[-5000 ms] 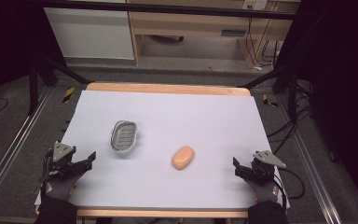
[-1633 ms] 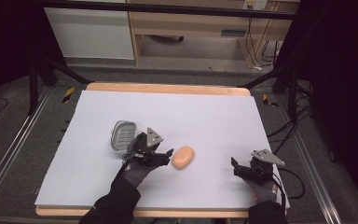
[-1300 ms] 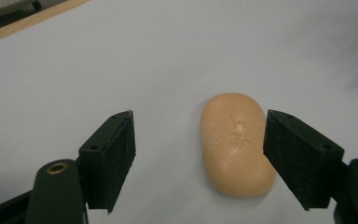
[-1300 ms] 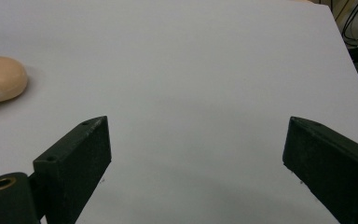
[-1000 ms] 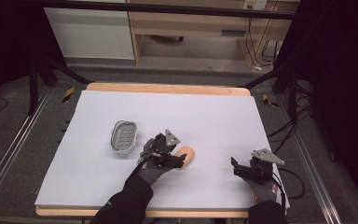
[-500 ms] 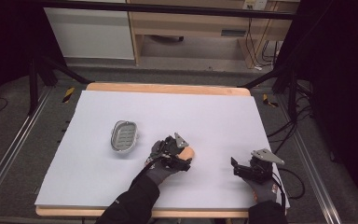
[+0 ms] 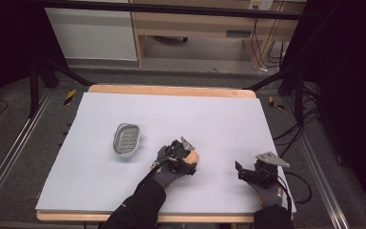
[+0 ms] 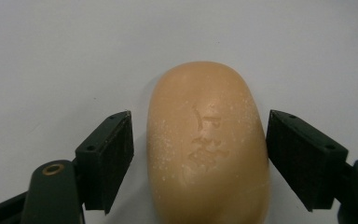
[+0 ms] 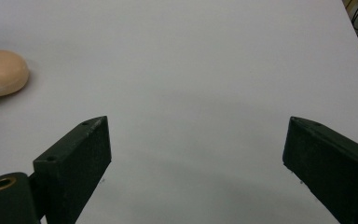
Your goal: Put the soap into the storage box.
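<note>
White-covered bench (image 7: 124,191) bearing, in descending size, a metal soap dish (image 7: 126,138) well apart to the left of the left tongs (image 8: 198,154), and a tan soap bar (image 8: 205,144). The left tongs are spread, straddling the bar with a narrow gap either side. The right tongs (image 9: 196,154), released wide, rest near the bar's right.

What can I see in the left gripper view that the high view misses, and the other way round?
The left gripper view alone shows the faint stamped marks on top of the soap bar and the small gaps between it and the open left tongs on either side. The high view alone shows the metal soap dish, the right tongs and the wooden table edge. Both show the soap and the white table cover.
</note>
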`<state>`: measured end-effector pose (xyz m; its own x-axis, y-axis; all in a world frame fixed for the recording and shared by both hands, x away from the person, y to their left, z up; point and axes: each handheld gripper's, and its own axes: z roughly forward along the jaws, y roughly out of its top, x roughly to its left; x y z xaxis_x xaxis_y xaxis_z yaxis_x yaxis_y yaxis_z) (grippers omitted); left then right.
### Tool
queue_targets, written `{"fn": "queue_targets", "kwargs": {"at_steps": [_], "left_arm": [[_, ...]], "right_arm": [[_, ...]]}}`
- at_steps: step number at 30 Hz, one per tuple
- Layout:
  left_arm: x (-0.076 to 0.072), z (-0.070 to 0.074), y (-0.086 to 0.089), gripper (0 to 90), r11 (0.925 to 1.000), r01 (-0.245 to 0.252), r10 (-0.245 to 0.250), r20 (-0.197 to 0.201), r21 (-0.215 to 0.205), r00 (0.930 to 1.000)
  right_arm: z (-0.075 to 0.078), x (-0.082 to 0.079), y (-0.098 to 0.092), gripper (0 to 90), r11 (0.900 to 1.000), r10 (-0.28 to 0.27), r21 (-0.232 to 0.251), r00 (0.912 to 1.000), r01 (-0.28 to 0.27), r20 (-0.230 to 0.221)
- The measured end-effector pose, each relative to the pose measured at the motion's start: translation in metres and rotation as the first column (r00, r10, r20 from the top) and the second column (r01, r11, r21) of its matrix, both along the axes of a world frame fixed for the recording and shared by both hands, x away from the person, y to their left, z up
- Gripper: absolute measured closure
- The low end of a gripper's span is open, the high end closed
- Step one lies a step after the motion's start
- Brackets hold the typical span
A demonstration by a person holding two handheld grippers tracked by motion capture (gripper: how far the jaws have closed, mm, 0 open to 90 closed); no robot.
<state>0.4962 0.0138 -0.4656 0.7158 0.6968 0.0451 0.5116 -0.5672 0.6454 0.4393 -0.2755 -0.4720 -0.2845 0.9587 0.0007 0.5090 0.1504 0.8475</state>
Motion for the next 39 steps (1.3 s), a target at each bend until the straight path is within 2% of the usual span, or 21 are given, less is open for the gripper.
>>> {"fn": "queue_targets", "kwargs": {"at_steps": [12,30,39], "left_arm": [[0.0042,-0.0047,-0.0046,30.1,0.9999,0.002,-0.001,-0.029,0.015,0.9996],[0.0077,-0.0048,-0.0033,30.8,1.0,0.003,-0.002,-0.057,0.009,0.9984],[0.0071,-0.0041,-0.0028,31.7,0.9998,-0.012,0.012,-0.041,0.013,0.9991]], "right_arm": [[-0.0009,0.0007,-0.0002,7.9,1.0,0.0,-0.002,1.0,0.0,-0.007],[-0.0012,0.0011,0.0,7.8,1.0,-0.001,0.001,0.9999,0.001,-0.014],[-0.0017,0.0011,-0.0001,7.7,1.0,0.004,-0.005,0.9999,-0.004,-0.015]]}}
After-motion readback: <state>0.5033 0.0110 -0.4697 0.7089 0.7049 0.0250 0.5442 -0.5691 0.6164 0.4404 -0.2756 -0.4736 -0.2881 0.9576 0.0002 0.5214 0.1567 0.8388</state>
